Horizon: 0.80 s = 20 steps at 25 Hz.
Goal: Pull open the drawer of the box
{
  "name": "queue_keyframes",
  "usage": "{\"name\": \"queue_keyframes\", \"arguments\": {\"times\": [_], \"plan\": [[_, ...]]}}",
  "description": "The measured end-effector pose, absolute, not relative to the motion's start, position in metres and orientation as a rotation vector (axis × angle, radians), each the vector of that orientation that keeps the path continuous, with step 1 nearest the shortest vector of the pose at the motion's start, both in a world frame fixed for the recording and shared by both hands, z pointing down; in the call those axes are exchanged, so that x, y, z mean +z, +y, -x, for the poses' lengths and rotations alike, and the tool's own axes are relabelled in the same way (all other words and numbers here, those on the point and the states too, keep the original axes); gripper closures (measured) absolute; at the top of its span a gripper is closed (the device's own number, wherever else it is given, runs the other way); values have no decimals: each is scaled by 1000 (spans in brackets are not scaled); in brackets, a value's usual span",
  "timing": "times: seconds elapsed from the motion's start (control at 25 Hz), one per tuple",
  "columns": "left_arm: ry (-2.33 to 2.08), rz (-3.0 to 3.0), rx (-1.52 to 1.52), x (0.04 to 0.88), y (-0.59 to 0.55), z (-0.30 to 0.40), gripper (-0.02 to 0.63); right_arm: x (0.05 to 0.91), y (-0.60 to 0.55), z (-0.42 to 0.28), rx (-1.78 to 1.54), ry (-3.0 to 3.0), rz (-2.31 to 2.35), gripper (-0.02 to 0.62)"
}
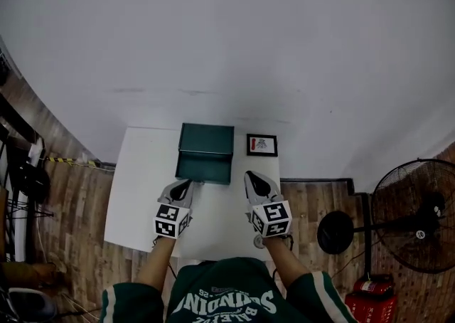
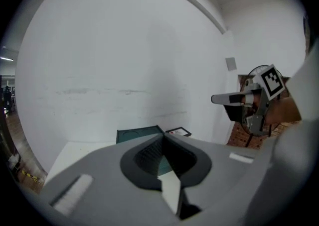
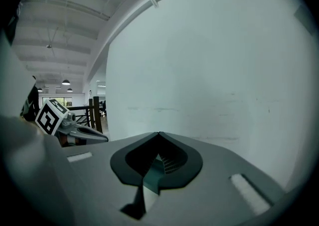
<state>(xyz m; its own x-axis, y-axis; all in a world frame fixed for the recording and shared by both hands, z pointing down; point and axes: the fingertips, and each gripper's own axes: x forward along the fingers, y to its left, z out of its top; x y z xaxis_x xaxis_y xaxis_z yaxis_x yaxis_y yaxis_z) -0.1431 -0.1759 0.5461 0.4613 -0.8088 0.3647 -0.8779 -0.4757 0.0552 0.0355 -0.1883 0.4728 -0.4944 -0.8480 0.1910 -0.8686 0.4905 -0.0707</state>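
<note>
White table (image 1: 142, 193): dark green rectangular box (image 1: 206, 140), paler teal front face.

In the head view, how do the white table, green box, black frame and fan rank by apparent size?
1. white table
2. fan, partly cut off at the edge
3. green box
4. black frame

White table (image 1: 135, 193), small black-framed picture (image 1: 261, 144) on it, black fan (image 1: 416, 215) on wood floor (image 1: 78, 200), white wall (image 1: 227, 44)
</note>
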Motion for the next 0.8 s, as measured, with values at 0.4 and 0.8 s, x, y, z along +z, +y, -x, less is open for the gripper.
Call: {"name": "queue_keyframes", "arguments": {"times": [0.4,0.8], "plan": [[-1466,-2519,340,519,-171,152,554,470,-179,-22,230,-2610,-1503,594],[-1489,-2507,287,512,-173,162,554,469,-179,-16,218,-2612,-1503,594]]}}
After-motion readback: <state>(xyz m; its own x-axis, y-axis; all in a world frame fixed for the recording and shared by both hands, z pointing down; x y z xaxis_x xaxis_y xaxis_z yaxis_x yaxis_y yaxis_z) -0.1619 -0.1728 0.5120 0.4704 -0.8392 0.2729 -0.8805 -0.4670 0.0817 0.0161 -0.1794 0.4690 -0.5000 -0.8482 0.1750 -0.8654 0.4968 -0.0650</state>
